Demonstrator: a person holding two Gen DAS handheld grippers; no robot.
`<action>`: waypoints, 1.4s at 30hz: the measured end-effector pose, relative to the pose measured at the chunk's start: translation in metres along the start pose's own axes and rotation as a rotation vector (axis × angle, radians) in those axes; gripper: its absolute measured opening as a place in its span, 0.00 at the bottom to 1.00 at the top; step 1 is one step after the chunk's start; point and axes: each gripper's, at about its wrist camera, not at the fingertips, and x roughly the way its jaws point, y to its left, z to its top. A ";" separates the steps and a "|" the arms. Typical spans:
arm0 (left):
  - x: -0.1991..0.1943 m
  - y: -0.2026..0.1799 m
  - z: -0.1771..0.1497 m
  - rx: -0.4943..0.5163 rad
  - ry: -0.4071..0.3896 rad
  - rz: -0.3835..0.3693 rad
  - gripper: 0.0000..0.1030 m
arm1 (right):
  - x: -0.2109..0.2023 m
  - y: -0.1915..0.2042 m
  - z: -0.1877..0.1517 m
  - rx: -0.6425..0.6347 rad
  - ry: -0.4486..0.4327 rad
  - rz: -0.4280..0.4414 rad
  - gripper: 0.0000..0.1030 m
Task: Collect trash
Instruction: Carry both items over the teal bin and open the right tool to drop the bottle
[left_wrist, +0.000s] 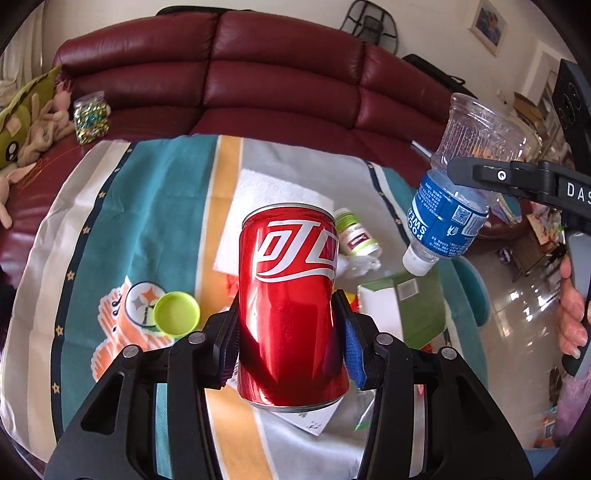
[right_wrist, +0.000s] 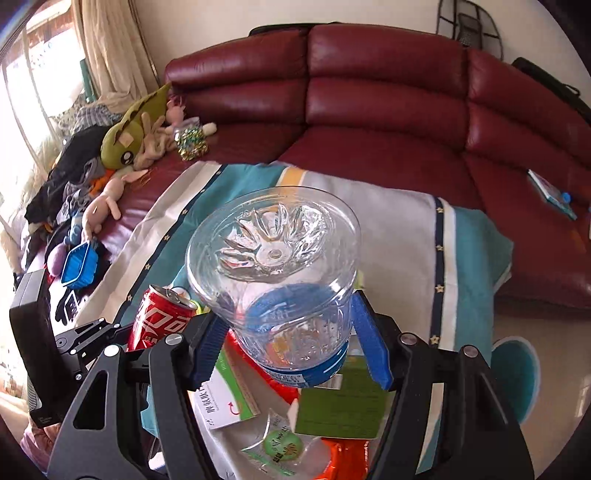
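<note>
My left gripper (left_wrist: 288, 325) is shut on a red soda can (left_wrist: 290, 295) and holds it upright above the striped cloth (left_wrist: 147, 206). My right gripper (right_wrist: 291, 332) is shut on a clear plastic bottle (right_wrist: 273, 258) with a blue label, held upside down, its base toward the camera. In the left wrist view the bottle (left_wrist: 458, 184) hangs at the right, white cap down, with the right gripper's finger across it. The can also shows in the right wrist view (right_wrist: 159, 321) at the lower left.
On the cloth lie a lime green lid (left_wrist: 177, 313), a small white pill bottle (left_wrist: 356, 234), a white napkin (left_wrist: 273, 199), a green and white box (left_wrist: 402, 306) and wrappers (right_wrist: 280, 448). A dark red sofa (right_wrist: 388, 96) stands behind, with plush toys (right_wrist: 136, 129) and a jar (left_wrist: 90, 118).
</note>
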 end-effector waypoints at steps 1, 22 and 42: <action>0.002 -0.013 0.006 0.024 -0.002 -0.012 0.46 | -0.011 -0.015 -0.001 0.025 -0.020 -0.022 0.61; 0.165 -0.320 0.034 0.432 0.200 -0.270 0.46 | -0.052 -0.346 -0.165 0.586 0.036 -0.310 0.61; 0.292 -0.410 0.007 0.514 0.369 -0.282 0.46 | 0.019 -0.437 -0.234 0.804 0.263 -0.215 0.67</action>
